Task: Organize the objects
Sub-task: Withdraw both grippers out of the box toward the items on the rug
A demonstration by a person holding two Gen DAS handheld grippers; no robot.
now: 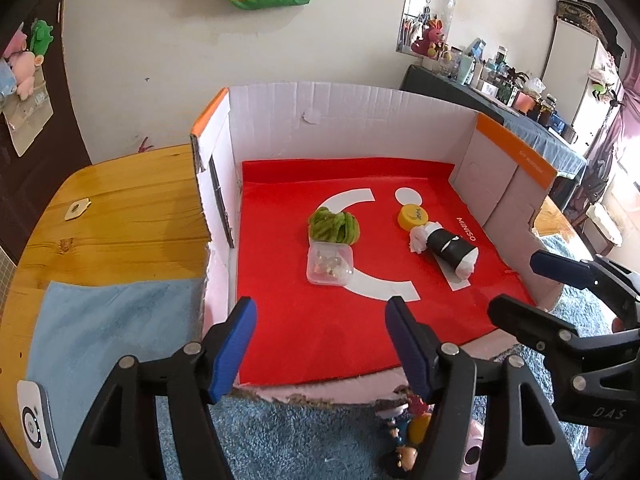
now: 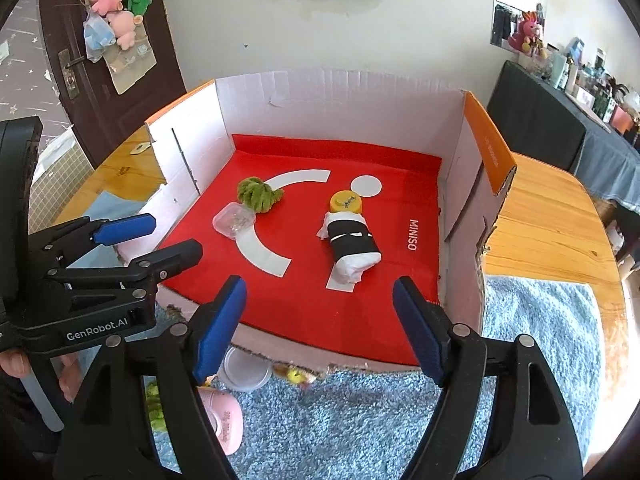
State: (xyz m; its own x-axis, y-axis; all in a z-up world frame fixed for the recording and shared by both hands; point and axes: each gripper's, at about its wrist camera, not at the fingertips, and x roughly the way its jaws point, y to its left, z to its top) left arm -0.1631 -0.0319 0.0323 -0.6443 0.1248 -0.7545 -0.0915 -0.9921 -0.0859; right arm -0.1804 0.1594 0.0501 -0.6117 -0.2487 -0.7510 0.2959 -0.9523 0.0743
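Left wrist view | my left gripper (image 1: pixel 320 340) and right gripper (image 2: pixel 318 324) gape empty, clear of box (image 1: pixel 320 112) | paper roll (image 1: pixel 450 250) at two o'clock, stowed inside

Box (image 2: pixel 340 92) walled on 3 sides, near side open. Red mat (image 2: pixel 320 308) bare in front; 4 items (image 2: pixel 352 240) clustered mid-mat obstruct beyond.

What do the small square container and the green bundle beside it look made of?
Small square container: clear, glossy plastic by the look; its contents show through.
Green bundle: soft, matte, fuzzy strands, possibly yarn or chenille; the exact fibre is unclear.
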